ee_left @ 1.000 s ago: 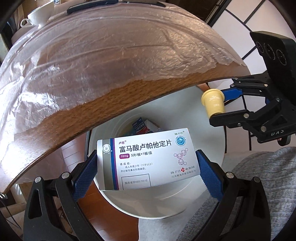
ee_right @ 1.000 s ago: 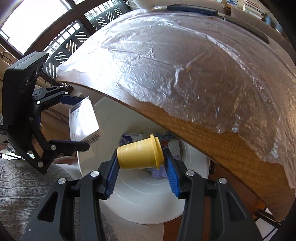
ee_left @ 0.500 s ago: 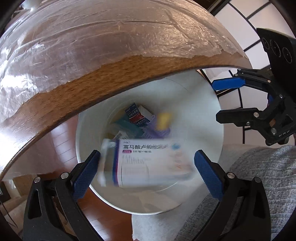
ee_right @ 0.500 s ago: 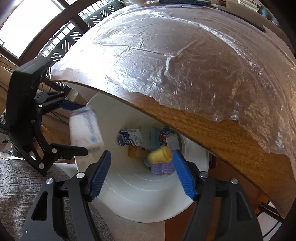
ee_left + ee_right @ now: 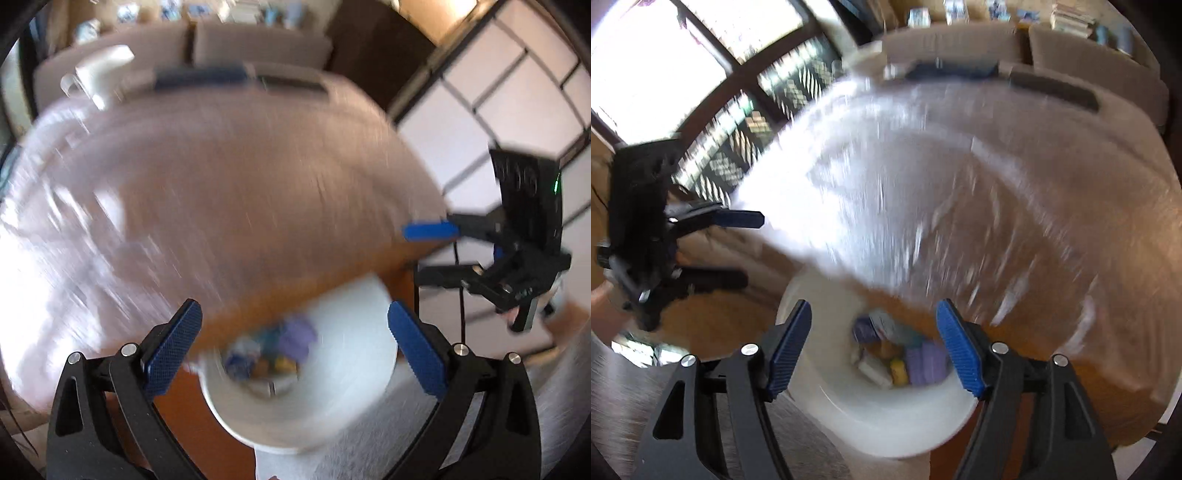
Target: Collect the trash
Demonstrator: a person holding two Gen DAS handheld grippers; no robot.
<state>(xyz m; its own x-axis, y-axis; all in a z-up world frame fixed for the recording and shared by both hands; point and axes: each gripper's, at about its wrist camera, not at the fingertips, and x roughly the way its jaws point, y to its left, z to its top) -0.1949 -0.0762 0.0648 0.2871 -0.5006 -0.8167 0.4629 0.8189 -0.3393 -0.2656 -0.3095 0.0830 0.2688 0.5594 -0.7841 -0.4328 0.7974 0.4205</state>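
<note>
- Though both views are smeared by motion, the trash can be made out as a small heap of crumpled packets and boxes: a purple piece, a yellow piece, a white carton, a blue-and-white box and something pale teal.
- It lies at the bottom of the round white plastic bin, which stands on the wooden floor just beside the bench, partly tucked under its rim.
- From the left wrist view the same heap shows as blurred blue, purple and yellow patches inside the white bin; single items cannot be told apart there.
- Beside the bin, the round wooden bench is covered with a crinkled clear plastic sheet that glares white in the window light.
- Above the bin, the left gripper has its blue-padded jaws spread wide with nothing between them.
- Next to it, the right gripper is opening its jaws, and only the bin and its contents are seen far below through the gap.
- At the far edge of the bench lie a dark blue flat object and a dark grey flat one; what they are I cannot tell.
- Grey knitted fabric fills the lower corner by the person holding the tools.
</note>
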